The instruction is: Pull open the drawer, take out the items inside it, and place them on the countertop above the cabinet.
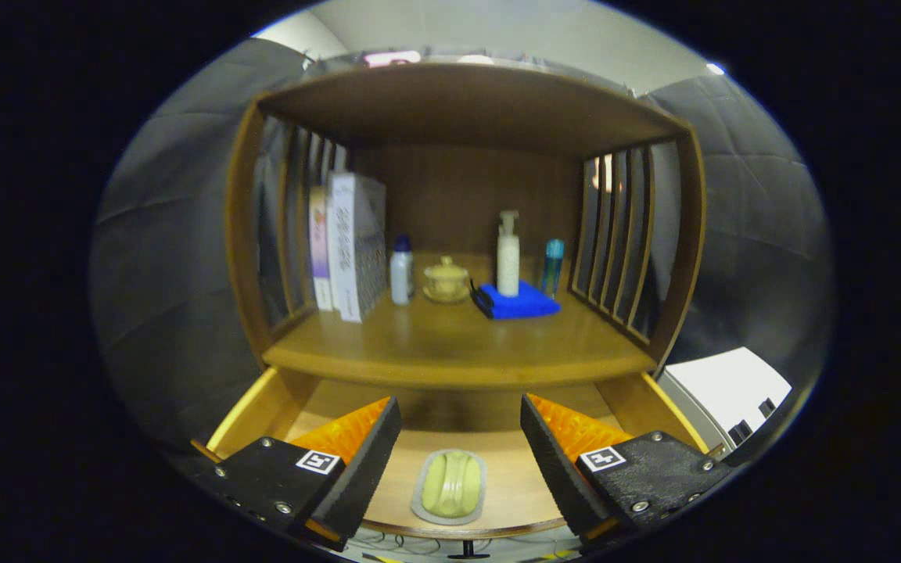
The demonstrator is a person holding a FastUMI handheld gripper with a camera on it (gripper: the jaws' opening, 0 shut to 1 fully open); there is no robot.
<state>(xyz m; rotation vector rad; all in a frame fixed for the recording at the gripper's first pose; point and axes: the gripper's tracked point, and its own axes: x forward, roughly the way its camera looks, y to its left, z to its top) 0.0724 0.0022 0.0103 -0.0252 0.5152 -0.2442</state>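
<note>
The drawer's (263,403) back part is hidden under the tabletop (458,352), and its near rim is cut off behind the claw (460,457). Inside the opened drawer a green soap in a grey dish (450,486) is seen lying flat. The claw is held spread wide, nothing gripped, the dish between its fingers, apparently untouched.

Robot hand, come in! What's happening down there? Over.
Gripper open, fingers either side of green soap dish. Drawer pulled open. Dish not gripped yet. Nothing blocking.
</note>
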